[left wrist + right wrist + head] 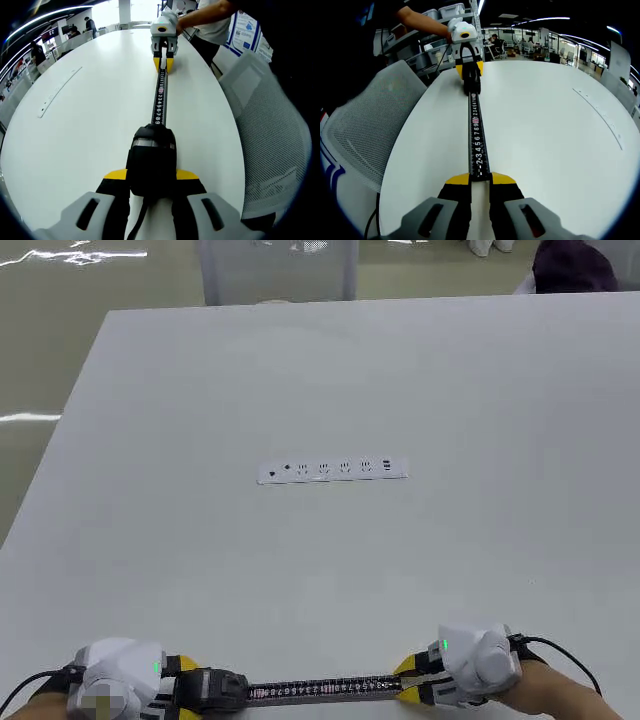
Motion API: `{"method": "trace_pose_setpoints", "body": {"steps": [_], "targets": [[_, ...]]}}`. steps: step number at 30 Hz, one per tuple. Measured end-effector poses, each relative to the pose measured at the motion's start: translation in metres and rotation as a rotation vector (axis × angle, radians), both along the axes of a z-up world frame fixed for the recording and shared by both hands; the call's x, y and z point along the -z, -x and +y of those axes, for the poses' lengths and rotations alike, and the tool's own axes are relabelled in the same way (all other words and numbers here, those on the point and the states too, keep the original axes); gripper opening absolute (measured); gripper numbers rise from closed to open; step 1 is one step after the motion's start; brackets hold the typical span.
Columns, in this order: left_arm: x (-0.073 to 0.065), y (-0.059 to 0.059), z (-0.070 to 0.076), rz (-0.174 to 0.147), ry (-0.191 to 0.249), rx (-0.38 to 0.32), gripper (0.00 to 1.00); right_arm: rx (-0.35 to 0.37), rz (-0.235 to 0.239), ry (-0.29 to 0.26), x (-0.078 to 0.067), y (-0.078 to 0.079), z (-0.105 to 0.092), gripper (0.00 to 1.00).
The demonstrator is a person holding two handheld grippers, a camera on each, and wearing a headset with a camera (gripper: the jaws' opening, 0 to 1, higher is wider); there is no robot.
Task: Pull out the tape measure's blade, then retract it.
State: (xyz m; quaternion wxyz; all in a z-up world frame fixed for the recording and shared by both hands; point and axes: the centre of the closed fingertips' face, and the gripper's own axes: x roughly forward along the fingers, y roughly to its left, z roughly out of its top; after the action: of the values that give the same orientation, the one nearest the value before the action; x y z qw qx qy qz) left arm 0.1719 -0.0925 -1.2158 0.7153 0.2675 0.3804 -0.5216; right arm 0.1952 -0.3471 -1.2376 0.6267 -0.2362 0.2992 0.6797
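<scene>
Blade (320, 688) stretches taut along the table's (350, 390) near edge: the left gripper (151, 174) clamps the tape measure's case (151, 150) as anchor, while the right gripper (480, 179) pinches the blade's tip.

left hand-held gripper (151, 174) clamps the tape measure (152, 150), blade (159, 100) extended.

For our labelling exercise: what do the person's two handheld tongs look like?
Left tongs and right tongs match: rounded white housings with a small green light, grey-and-black arms ending in yellow tips. A black cable runs from each.
</scene>
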Motion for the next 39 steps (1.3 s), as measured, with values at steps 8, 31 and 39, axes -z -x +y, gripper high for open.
{"method": "trace_pose_setpoints", "body": {"steps": [8,31,39], "targets": [[0.0,0.0,0.0,0.002,-0.002,0.001,0.28,0.005,-0.001,0.003,0.001,-0.001,-0.006,0.1],[0.0,0.0,-0.001,0.002,-0.008,0.0,0.28,0.015,-0.012,0.021,0.003,-0.002,-0.018,0.11],[0.0,0.0,-0.002,0.001,-0.019,0.006,0.28,0.004,-0.031,0.027,0.003,-0.002,-0.018,0.12]]}}
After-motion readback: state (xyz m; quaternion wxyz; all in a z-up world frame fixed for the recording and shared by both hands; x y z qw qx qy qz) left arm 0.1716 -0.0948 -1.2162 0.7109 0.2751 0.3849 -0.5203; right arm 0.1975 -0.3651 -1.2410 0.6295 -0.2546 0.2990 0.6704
